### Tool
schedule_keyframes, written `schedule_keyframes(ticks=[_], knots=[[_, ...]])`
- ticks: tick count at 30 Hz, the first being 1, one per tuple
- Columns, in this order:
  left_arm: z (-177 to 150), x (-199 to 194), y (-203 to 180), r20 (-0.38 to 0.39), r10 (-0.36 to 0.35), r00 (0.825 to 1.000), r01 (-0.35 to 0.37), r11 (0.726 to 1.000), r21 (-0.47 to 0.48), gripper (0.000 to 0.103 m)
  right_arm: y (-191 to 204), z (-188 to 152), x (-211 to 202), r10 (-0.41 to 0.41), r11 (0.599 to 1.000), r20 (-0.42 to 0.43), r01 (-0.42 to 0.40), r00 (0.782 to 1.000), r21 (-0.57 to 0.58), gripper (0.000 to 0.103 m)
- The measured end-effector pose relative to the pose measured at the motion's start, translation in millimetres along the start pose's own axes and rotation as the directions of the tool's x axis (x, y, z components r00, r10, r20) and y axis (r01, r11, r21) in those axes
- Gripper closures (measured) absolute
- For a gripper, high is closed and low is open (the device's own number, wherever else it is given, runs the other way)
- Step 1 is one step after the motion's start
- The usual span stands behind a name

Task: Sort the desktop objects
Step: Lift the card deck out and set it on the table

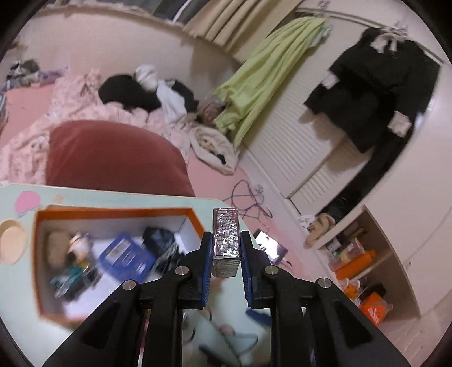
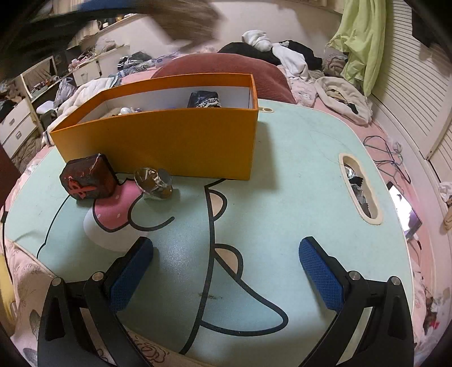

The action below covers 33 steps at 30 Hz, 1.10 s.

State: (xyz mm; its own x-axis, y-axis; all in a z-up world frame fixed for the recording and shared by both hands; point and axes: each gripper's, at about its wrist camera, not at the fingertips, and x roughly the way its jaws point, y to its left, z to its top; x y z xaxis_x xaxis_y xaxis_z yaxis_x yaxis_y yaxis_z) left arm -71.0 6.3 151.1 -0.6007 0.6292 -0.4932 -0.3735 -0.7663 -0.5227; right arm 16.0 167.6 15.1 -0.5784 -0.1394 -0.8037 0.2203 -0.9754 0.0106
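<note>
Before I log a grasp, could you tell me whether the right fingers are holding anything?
No, the right fingers stand wide apart over bare mint-green tabletop.

Inside the orange box (image 1: 118, 214), the contents smear with motion blur in the left wrist view: a blue item (image 1: 125, 258) and a dark bundle (image 1: 159, 240) are all that read. From the right wrist view the box's front wall (image 2: 158, 144) hides most of the contents. A blurred dark-and-tan streak (image 2: 180, 19) above the box cannot be identified.
</note>
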Motion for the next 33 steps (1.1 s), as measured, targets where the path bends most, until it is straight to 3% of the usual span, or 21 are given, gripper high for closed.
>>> schedule_keyframes(ticks=[5,9,11,15,19,20,22,24,25,27,30,32,33], knots=[[-48,-50,36,0.052,0.007,0.999,-0.004,0.999,-0.047,0.085,0,0,0,0.0,1.0,0.0,0.0,1.0,0.0,0.001],[-82,-75,78,0.085,0.032,0.996,-0.018,0.988,-0.152,0.085,-1,-1,1,0.0,1.0,0.001,0.0,1.0,0.0,0.001],[-96,-77,91,0.091,0.029,0.995,-0.015,0.988,-0.154,0.085,-1,-1,1,-0.001,1.0,0.001,0.001,1.0,0.0,0.001],[-111,-77,107,0.131,0.19,0.973,-0.17,0.974,-0.148,0.085,-2,-1,1,0.001,1.0,0.002,-0.001,1.0,0.0,0.001],[-124,-52,126,0.071,0.148,0.986,-0.13,0.968,-0.213,0.085,-2,-1,1,0.0,1.0,0.002,0.0,1.0,0.0,0.001],[-128,-45,126,0.052,0.161,0.986,-0.146,0.966,-0.215,0.082,-2,-1,2,0.001,1.0,0.002,-0.001,1.0,0.0,0.001],[-135,-33,127,0.002,0.185,0.983,-0.181,0.961,-0.208,0.052,-3,-1,2,0.001,1.0,0.002,-0.001,1.0,0.0,0.001],[-142,-33,126,0.006,0.192,0.981,-0.187,0.963,-0.195,0.039,-3,-1,2,0.001,1.0,0.002,-0.001,1.0,0.0,0.001],[-143,-37,123,0.014,0.215,0.976,-0.209,0.961,-0.182,0.026,-3,-1,2,0.0,1.0,0.003,0.0,1.0,-0.001,0.001],[-144,-44,118,0.022,0.284,0.959,-0.278,0.948,-0.153,0.008,-3,-1,2,0.0,1.0,0.003,0.0,1.0,0.0,0.001],[-151,-41,107,-0.001,0.424,0.906,-0.424,0.906,-0.009,0.006,-3,-1,2,0.0,1.0,0.003,0.0,1.0,-0.001,0.001],[-161,-28,95,-0.012,0.509,0.86,-0.502,0.852,0.147,0.001,-3,-1,2,-0.001,1.0,0.004,0.001,1.0,-0.002,0.001],[-167,-18,87,-0.01,0.573,0.819,-0.555,0.797,0.238,0.0,-3,-1,2,-0.002,1.0,0.004,0.002,1.0,-0.002,0.001]])
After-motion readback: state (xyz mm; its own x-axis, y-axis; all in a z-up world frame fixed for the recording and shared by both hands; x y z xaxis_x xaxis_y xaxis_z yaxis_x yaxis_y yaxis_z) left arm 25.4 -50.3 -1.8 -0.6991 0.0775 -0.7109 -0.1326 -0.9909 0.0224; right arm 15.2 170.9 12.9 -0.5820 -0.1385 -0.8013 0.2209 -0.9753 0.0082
